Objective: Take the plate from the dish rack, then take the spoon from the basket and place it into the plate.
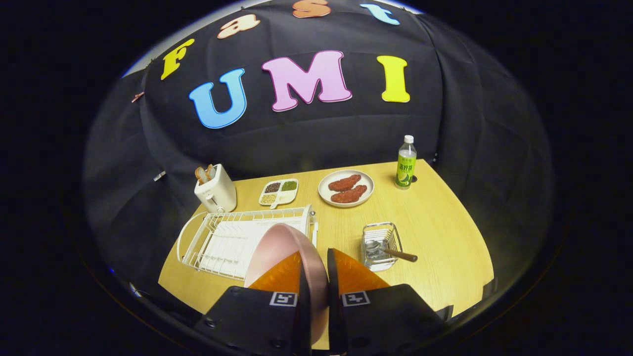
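Note:
A pink plate [277,247] stands nearly on edge between my two fingers, its rim pinched by them, so my gripper [315,257] is shut on it. The plate is lifted in front of the white wire dish rack [217,237], hiding the rack's right part. To the right of the fingers sits a small wire basket [380,242] on the wooden table. A spoon [390,252] lies in it, bowl inside and brown handle sticking out over the right rim.
Beyond the rack stand a white toaster [216,190] with bread in it and a small divided dish [279,192] of grains. A white plate with two brown pieces of food [346,189] and a green-labelled bottle [406,163] stand at the back right of the table [445,237].

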### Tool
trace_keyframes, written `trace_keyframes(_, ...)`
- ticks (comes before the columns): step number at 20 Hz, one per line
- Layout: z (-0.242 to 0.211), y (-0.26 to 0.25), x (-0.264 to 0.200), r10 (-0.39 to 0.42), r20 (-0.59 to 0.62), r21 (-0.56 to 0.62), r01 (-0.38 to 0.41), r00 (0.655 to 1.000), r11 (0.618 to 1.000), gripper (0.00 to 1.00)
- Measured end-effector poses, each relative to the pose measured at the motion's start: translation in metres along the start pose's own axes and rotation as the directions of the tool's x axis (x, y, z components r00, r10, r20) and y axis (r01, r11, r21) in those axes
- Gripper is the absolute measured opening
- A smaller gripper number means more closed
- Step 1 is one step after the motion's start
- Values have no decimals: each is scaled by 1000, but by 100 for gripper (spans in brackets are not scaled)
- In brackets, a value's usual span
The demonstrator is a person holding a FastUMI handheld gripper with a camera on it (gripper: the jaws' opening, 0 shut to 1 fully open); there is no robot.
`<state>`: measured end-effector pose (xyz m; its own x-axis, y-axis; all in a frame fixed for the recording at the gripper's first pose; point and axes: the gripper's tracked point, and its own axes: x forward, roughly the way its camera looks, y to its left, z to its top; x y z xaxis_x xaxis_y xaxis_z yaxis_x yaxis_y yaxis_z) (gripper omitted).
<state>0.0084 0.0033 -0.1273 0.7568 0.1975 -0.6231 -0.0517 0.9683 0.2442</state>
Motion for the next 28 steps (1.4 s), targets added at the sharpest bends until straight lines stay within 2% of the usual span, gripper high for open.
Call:
trace_keyframes(6, -57, -52, -15, 123, -100, 31, -121, 987, 992, 18)
trace_keyframes(13, -113, -88, 30, 236, -177, 35, -233, 955, 972, 18)
trace_keyframes(16, -129, -100, 52, 245, -203, 0, -250, 948, 968, 19)
trace_keyframes(19, -140, -102, 63, 285, -236, 57, -280, 929, 958, 20)
trace_keyframes(22, -146, -116, 69, 269, -243, 51, -264, 932, 963, 21)
trace_keyframes(26, -136, -128, 66, 266, -183, -15, -273, 946, 962, 30)
trace_keyframes(28, -129, -131, 60, 269, -143, -74, -281, 952, 957, 59)
